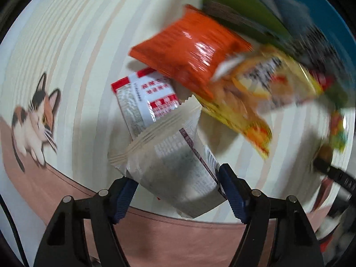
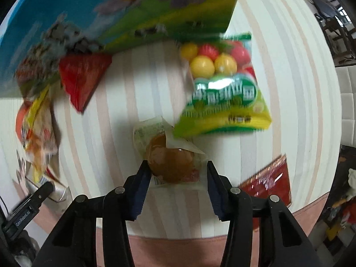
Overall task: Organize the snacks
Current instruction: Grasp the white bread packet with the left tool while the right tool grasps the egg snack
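Two tongs: we see one in each wrist view, both over a striped cream tablecloth with a pink border (image 1: 73,51) that covers the surface.
Left tongs (image 1: 178,184): clenched on a cream-white crinkle-edged snack packet with fine print (image 1: 175,169); both blue pads press its sides and the packet tilts away to the far left.
Right tongs (image 2: 176,175): their jaws stand apart on either side of a clear-wrapped brown round snack (image 2: 171,162); the left pad is against it, while on the right we cannot tell whether the pad touches the wrapper.
Far of the left tongs: a small red-and-white sachet (image 1: 146,98) lies partly under the held packet, and a glossy orange foil packet (image 1: 191,51) overlaps the sachet's far end.
Right of the orange packet: a blurred yellow packet with printed food (image 1: 255,98), touching it.
Far of the right tongs: a green-and-yellow bag of coloured round candies (image 2: 222,93), just beside the brown snack.
Near right: a dark red foil packet (image 2: 271,182) at the cloth's border.
Far left: a red triangular-looking packet (image 2: 84,77) against a blue-and-green box printed with flowers (image 2: 111,11).
Cloth print: a calico kitten (image 1: 35,120) on the left.
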`<act>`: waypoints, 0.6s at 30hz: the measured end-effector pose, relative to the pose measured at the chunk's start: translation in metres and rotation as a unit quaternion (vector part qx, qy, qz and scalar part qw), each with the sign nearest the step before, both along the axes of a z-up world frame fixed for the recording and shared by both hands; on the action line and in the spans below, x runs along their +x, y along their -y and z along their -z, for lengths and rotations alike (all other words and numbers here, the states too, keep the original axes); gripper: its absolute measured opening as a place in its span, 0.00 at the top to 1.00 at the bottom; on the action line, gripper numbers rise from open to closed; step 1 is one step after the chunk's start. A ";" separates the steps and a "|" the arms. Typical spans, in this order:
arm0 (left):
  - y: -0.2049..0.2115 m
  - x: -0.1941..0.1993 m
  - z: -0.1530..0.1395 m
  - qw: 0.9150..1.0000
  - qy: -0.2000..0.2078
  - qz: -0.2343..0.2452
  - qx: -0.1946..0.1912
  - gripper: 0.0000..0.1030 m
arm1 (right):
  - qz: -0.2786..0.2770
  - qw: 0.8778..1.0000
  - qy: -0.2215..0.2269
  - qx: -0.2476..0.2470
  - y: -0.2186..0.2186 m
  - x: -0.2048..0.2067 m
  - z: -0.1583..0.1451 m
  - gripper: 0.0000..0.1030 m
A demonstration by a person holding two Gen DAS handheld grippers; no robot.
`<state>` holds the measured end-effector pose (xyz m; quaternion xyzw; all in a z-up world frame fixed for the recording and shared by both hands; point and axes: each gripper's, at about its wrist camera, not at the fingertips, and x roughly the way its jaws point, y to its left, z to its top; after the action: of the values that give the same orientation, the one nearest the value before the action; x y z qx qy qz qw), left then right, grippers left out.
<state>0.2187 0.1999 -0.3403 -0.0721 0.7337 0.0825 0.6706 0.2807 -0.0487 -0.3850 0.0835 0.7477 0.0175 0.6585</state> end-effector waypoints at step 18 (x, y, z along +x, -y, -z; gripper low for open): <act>-0.018 -0.038 0.028 0.979 -0.069 -0.149 -0.124 0.30 | -0.004 0.998 -0.029 0.051 0.002 -0.013 -0.010 0.34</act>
<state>0.1805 0.2174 -0.3682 -0.2571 0.7637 0.0949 0.5845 0.2676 -0.0506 -0.3752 0.1143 0.7650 0.0558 0.6313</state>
